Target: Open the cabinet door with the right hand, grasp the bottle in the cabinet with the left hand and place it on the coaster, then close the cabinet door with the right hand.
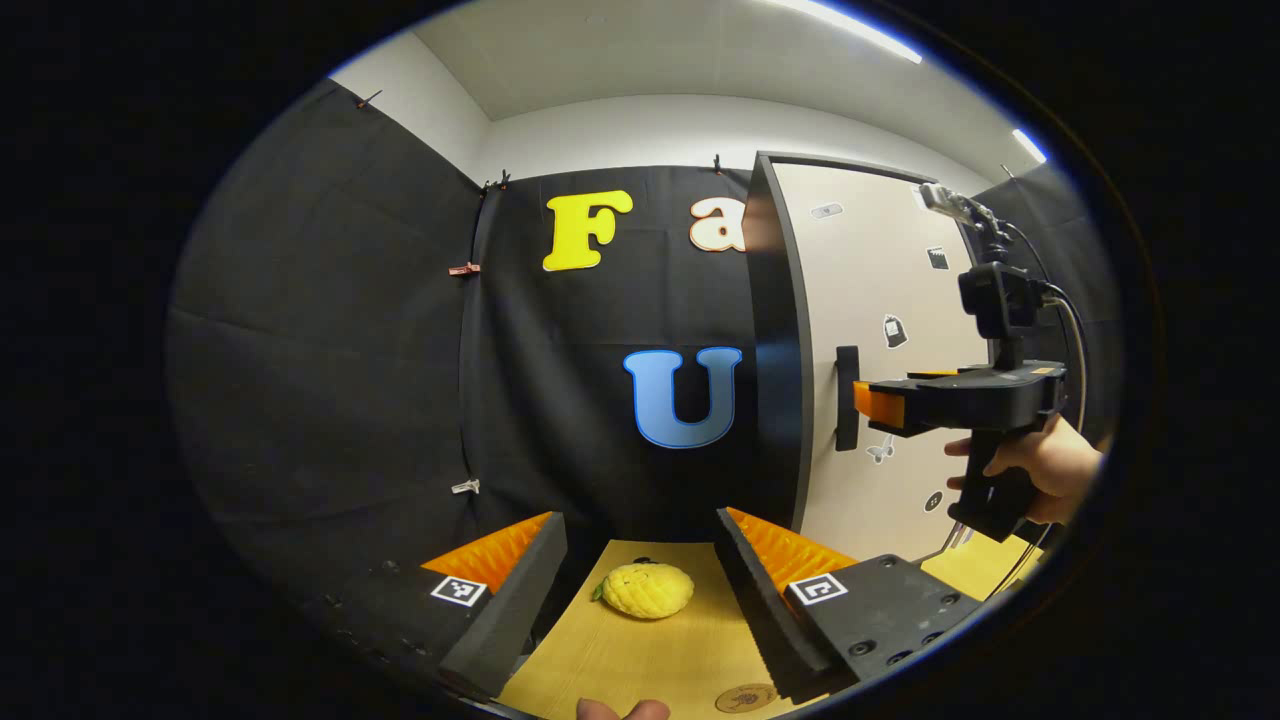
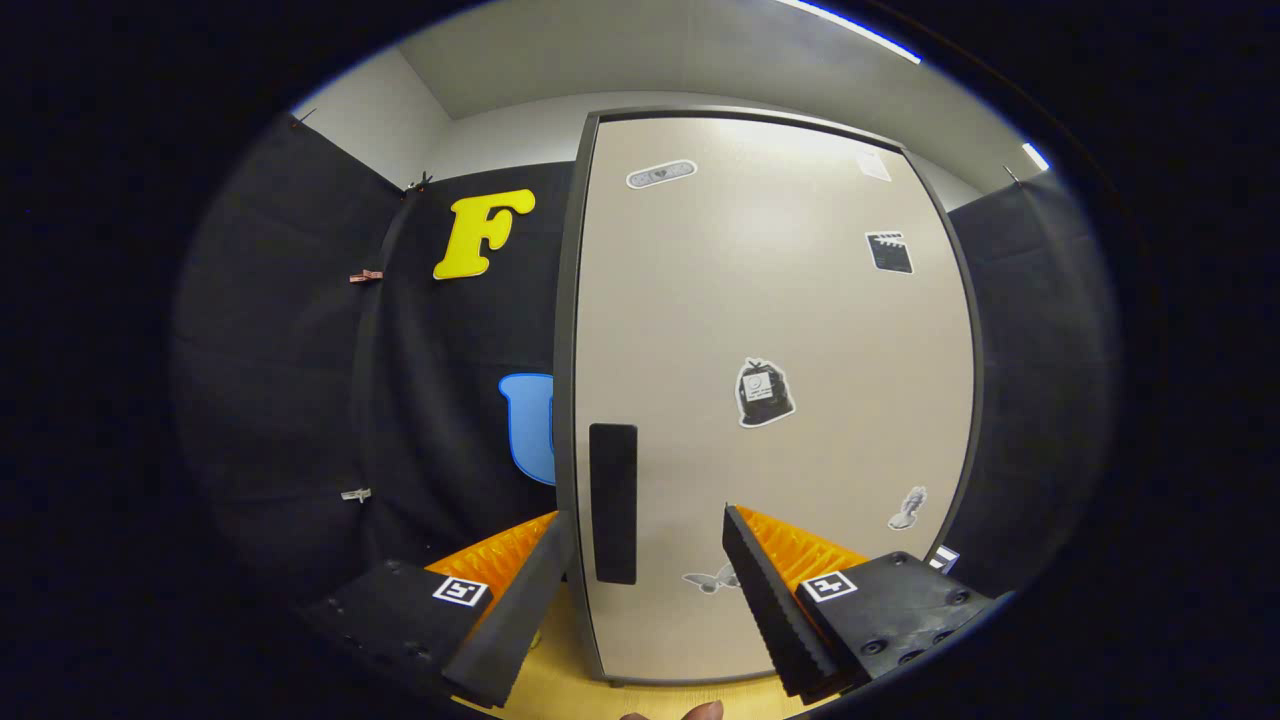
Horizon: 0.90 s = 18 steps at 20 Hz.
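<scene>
1. While the cabinet door (image 2: 770, 400) is shut, it stands in the middle of the right gripper view, with a dark handle (image 2: 613, 503) at its lower left edge.
2. Stickers (image 2: 765, 393) dot the door's pale front.
3. At the bottom of that view the right gripper (image 2: 640, 590) has its fingers wide apart, holding nothing, with the handle between them farther off.
4. In the left gripper view, the left gripper (image 1: 640, 590) also has its fingers wide apart and holds nothing.
5. Between them, a yellow bumpy toy fruit (image 1: 647, 590) lies on the wooden surface (image 1: 620, 660).
6. A round coaster (image 1: 745, 698) lies at the bottom edge.
7. At the right, a hand (image 1: 1040, 465) holds the other gripper close to the handle.
8. I cannot see the bottle behind the shut door.
</scene>
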Each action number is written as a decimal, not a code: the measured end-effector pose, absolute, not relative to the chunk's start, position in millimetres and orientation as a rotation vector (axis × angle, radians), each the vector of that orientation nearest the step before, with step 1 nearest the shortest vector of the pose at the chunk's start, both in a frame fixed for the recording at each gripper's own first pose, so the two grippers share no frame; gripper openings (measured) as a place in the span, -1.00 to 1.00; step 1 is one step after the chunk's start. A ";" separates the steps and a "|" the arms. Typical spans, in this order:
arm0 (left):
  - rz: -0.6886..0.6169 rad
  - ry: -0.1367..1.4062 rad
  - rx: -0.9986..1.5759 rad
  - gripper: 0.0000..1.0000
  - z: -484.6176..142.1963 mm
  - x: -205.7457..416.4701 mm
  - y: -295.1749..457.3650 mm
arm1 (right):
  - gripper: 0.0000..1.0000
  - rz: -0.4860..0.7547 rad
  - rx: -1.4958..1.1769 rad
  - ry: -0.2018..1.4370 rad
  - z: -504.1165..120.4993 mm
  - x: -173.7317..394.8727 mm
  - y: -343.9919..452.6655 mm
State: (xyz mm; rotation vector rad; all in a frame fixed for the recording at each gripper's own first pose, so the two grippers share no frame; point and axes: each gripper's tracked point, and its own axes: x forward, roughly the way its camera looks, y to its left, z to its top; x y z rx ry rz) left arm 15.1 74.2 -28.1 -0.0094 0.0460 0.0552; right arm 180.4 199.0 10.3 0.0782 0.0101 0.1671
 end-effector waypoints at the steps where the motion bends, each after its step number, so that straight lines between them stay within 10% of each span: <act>1: 0.059 0.050 -0.012 0.88 -31.3 15.5 77.6 | 0.94 0.168 0.068 0.013 7.0 187.0 204.9; 8: 0.085 0.068 -0.028 0.88 -39.5 18.4 95.7 | 0.86 0.129 0.068 0.019 -4.4 230.6 222.4; 13: 0.094 0.084 -0.034 0.88 -48.2 17.4 96.7 | 0.05 0.049 0.085 -0.027 2.8 241.8 220.0; 18: 0.104 0.090 -0.036 0.88 -48.0 9.0 97.8 | -0.28 0.046 0.096 0.023 -7.6 240.2 217.9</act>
